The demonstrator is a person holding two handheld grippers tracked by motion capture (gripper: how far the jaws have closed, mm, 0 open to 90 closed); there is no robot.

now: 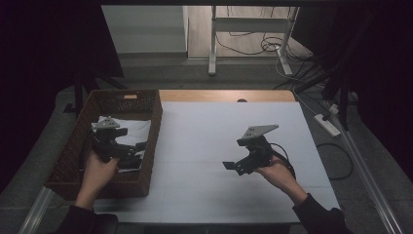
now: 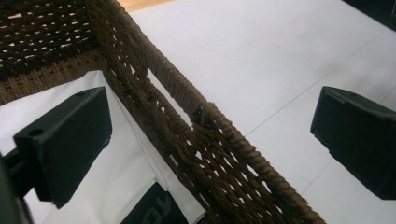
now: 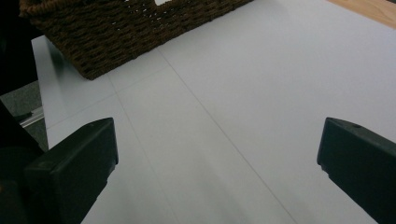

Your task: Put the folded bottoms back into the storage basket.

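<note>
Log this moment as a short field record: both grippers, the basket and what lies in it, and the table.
left gripper: open, held over the basket, jaws straddling its right wall
right gripper: open, empty, above the bare table
basket: brown wicker, at the table's left edge
white cloth: folded, lying inside the basket, with a dark printed patch at its near edge
table: white sheet over a wooden top, wood showing along the far edge
contact: neither gripper holds anything
</note>
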